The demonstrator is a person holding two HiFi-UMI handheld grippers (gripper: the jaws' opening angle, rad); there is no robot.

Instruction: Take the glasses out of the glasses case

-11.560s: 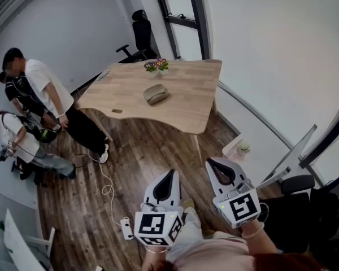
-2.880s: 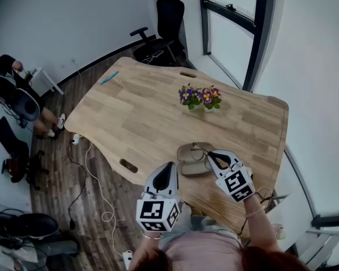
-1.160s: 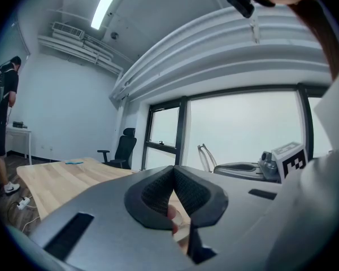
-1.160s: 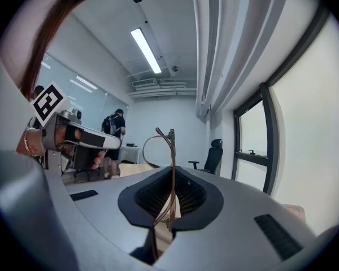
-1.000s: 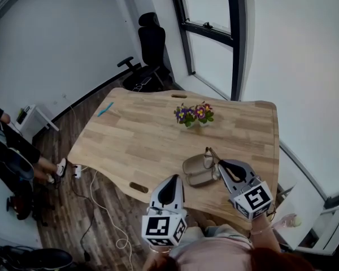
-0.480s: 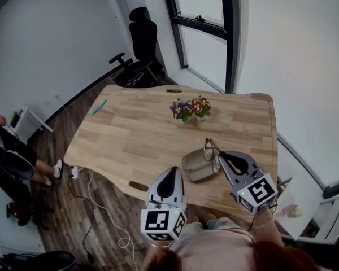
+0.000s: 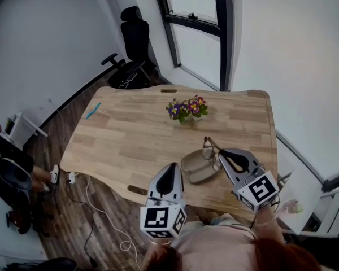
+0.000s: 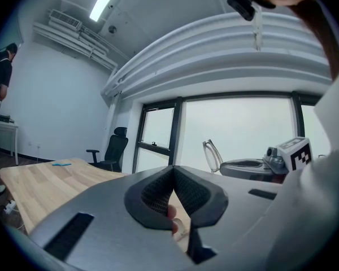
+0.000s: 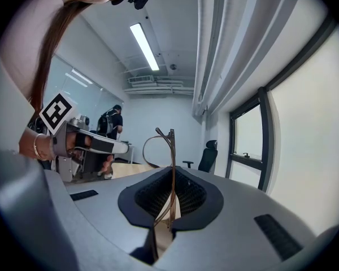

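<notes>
Right hand-held gripper (image 9: 171, 176): jaws pinched on the glasses (image 9: 170, 145), with the thin frame running edge-on up between the ribbed pads. One temple arm curves away to the left above the jaws. In the head view the glasses stick out from the jaw tips over the right end of the glasses case (image 7: 196, 167). The left gripper view shows them raised in the air against the window, so they are out of the case.

Left hand-held gripper (image 8: 172, 173): jaws closed tip to tip with nothing gripped. A fingertip shows through the gap lower down. In the head view it hangs at the near edge of the tabletop (image 7: 134, 135), left of the case and apart from it.

The case lies open on the tabletop close to the near edge, its pale lining up.

Farther out there is a small pot of purple and yellow flowers (image 7: 186, 108) mid-table, well apart from the case. A blue pen (image 7: 92, 110) lies near the far left edge. A black office chair (image 7: 129, 40) stands beyond the table by the window. Cables trail on the wood floor at left.
</notes>
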